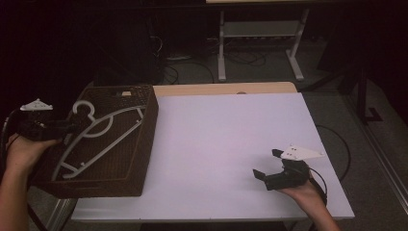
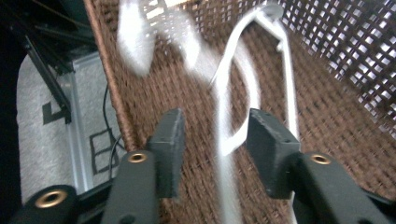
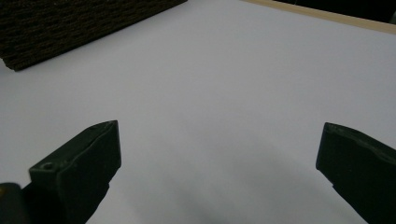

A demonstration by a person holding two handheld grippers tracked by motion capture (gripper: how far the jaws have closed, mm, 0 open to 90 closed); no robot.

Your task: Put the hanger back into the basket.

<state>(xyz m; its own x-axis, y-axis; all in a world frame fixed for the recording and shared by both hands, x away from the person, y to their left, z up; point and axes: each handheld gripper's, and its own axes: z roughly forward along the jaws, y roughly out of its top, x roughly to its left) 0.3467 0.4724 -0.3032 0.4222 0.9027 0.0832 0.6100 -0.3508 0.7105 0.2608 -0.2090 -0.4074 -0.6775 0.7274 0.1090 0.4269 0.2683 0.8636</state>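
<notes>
Left gripper view has my left gripper (image 2: 215, 140) spread around the white hanger (image 2: 224, 121) in the wicker basket (image 2: 336, 126) at the table's left edge; closing off-centre could let it slip. My right gripper (image 1: 270, 164) idles spread near the front right corner.

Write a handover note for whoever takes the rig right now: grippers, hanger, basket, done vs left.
Left gripper: jaws open, astride a bar of the white hanger, not closed on it.
Right gripper: jaws wide open, holding nothing, over the white table at its near right.
Hanger lies inside the brown wicker basket at the table's left, hook toward the far side.
Done: left gripper lined up on the hanger.
Left: probably close the jaws and lift the hanger.
</notes>
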